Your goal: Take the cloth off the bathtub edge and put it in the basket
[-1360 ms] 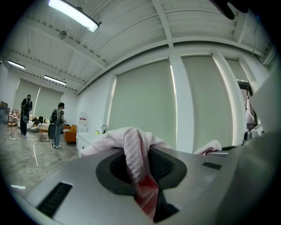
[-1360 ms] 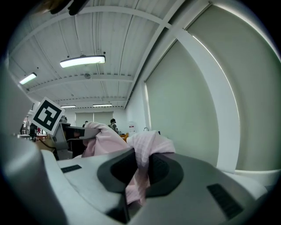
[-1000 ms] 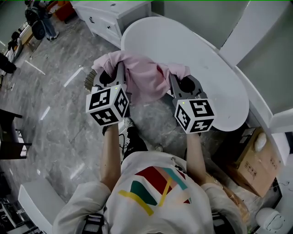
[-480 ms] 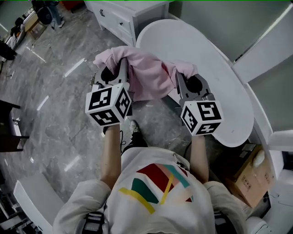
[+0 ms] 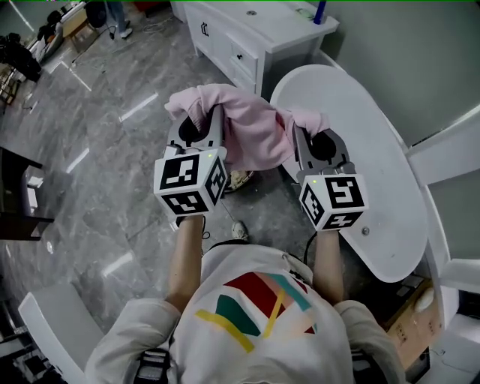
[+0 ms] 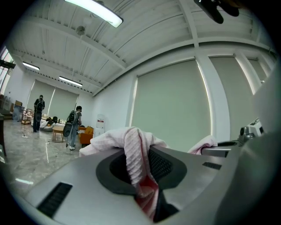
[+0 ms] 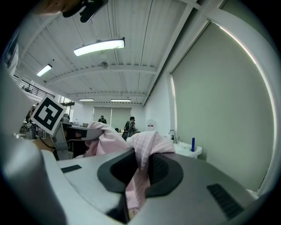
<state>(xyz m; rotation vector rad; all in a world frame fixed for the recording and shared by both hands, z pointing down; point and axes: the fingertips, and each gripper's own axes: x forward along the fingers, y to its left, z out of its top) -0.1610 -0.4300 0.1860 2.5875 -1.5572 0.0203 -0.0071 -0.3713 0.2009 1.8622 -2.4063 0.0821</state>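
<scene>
A pink cloth [image 5: 251, 131] hangs stretched in the air between my two grippers, above the grey floor. My left gripper [image 5: 196, 120] is shut on the cloth's left end, and the fabric [image 6: 133, 149] is pinched between its dark pads. The cloth's right end sits in my right gripper [image 5: 311, 129], which is shut on a fold [image 7: 142, 165]. A bit of the woven basket [image 5: 240, 180] shows just under the hanging cloth. The white bathtub [image 5: 360, 180] lies to the right, and the right gripper is over its near edge.
A white cabinet [image 5: 255, 34] with a blue bottle [image 5: 320, 11] stands at the back beside the tub. A dark piece of furniture [image 5: 19, 195] is at the far left. People [image 6: 72, 127] stand far off across the room. A cardboard box [image 5: 412, 330] sits at the lower right.
Both grippers have carried the cloth left, away from the bathtub. The basket, earlier left of the left gripper, now lies under the cloth, and the cabinet has come into view.
</scene>
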